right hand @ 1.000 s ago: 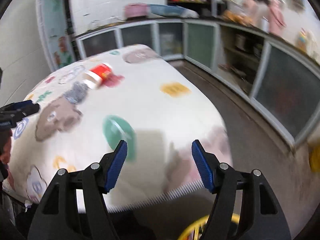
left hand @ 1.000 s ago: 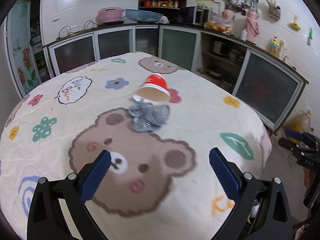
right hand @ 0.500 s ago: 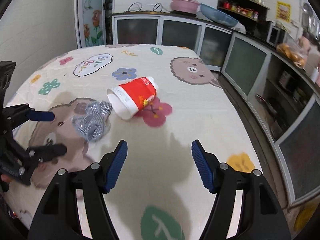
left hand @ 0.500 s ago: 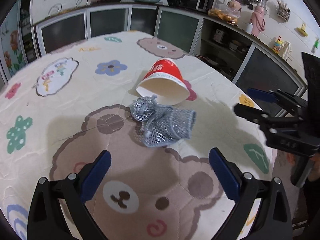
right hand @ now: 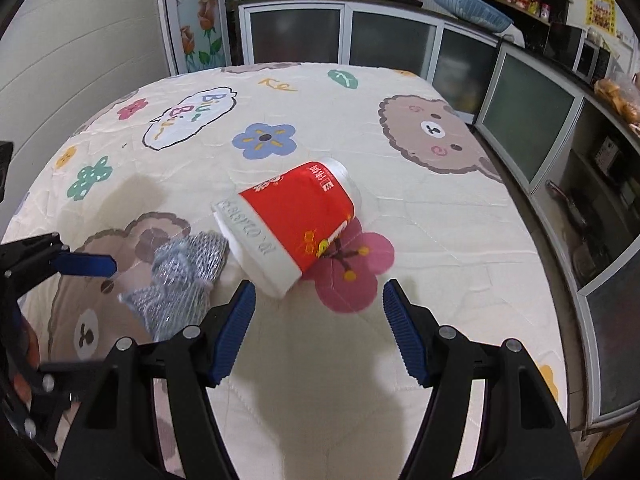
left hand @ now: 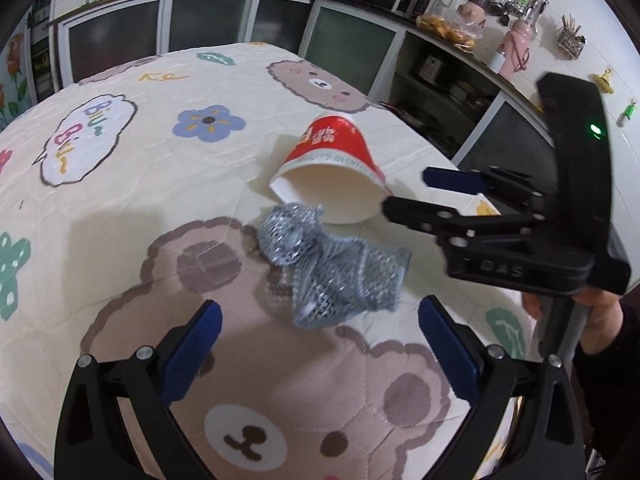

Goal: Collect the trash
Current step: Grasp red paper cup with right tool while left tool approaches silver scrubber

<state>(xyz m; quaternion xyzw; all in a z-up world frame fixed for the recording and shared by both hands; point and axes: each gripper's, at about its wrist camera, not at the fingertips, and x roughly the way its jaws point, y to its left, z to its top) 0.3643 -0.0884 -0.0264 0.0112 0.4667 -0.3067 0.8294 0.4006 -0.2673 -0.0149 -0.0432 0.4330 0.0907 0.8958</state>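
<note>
A red and white paper cup (left hand: 332,172) lies on its side on the bear-print tablecloth (left hand: 120,200); it also shows in the right wrist view (right hand: 296,228). A crumpled silver-grey mesh net (left hand: 332,276) lies right in front of the cup's mouth, touching it, and shows in the right wrist view (right hand: 180,276). My left gripper (left hand: 316,344) is open and empty, just short of the net. My right gripper (right hand: 316,320) is open and empty, just short of the cup's rim. It shows in the left wrist view (left hand: 404,192) beside the cup.
The table's right edge (right hand: 560,320) drops to the floor beside kitchen cabinets (right hand: 520,92). More cabinets (left hand: 200,28) and a counter with bowls stand beyond the far edge. A person's hand (left hand: 592,320) holds the right gripper's handle.
Both grippers have moved closer to the trash: the left toward the net, the right toward the cup. Both stay open. The cup and net have not moved.
</note>
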